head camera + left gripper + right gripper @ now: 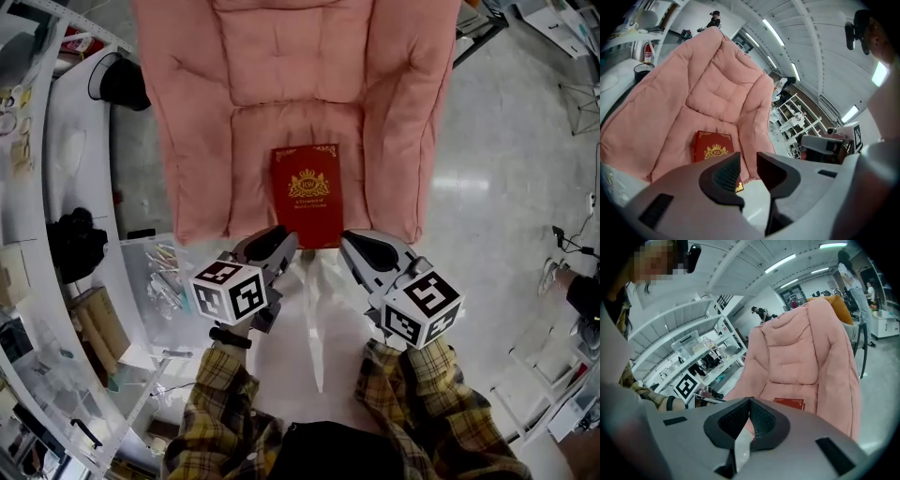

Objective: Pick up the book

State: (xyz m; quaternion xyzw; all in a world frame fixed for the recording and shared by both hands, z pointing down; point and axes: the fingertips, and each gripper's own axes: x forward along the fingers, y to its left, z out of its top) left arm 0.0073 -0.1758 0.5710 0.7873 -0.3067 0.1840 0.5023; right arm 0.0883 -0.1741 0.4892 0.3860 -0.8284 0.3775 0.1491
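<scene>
**Book at front edge of armchair seat; both grippers just short of it**

The red book (307, 194) lies flat, cover up, on the seat of a pink armchair (281, 75). It is centred between the two padded arms. Its near end reaches the seat's front edge, and its far end stops short of the backrest. A strip of pink cushion shows along each long side of the book.

The left hand-held gripper (270, 246) hangs just in front of the book's near left corner and is angled downward. Its jaws stand slightly apart, with only a narrow gap and nothing between them. It does not touch the book.

The right hand-held gripper (368, 251) hangs off the near right corner, by the front of the chair's right arm. Its jaws are together at the tips and hold nothing.

Pale floor (506, 187) spreads to the right of the chair and between the chair and the person. A clear tray (159, 272) of small items and a white curved surface (70, 159) stand close to the chair's left side.
</scene>
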